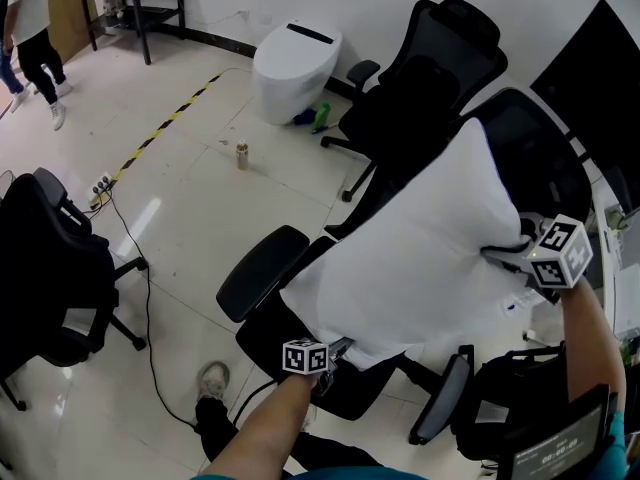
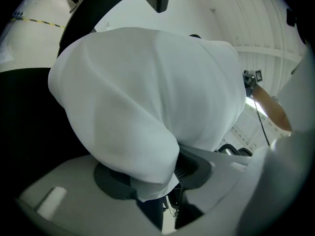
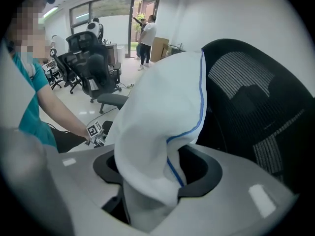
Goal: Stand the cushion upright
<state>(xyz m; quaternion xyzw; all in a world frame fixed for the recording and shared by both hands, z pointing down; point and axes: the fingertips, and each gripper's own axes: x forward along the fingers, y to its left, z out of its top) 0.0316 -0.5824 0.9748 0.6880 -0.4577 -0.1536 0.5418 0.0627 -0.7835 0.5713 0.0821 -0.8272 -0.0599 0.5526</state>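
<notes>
A big white cushion (image 1: 420,258) with blue piping leans tilted against the mesh back of a black office chair (image 1: 535,138), its lower edge over the seat. My left gripper (image 1: 338,349) is at the cushion's lower left corner. In the left gripper view that cushion corner (image 2: 147,92) bulges out between the jaws, and the left gripper (image 2: 162,181) is shut on it. My right gripper (image 1: 497,253) grips the cushion's right edge. In the right gripper view the bunched fabric (image 3: 162,107) fills the gap of the right gripper (image 3: 147,181).
The chair's armrests (image 1: 262,268) stick out on both sides. A second black chair (image 1: 430,58) stands behind, another (image 1: 50,268) at the left, with a cable (image 1: 140,258) on the floor. A white toilet-like unit (image 1: 295,68), a small bottle (image 1: 241,154) and a black bag (image 1: 520,408) are nearby.
</notes>
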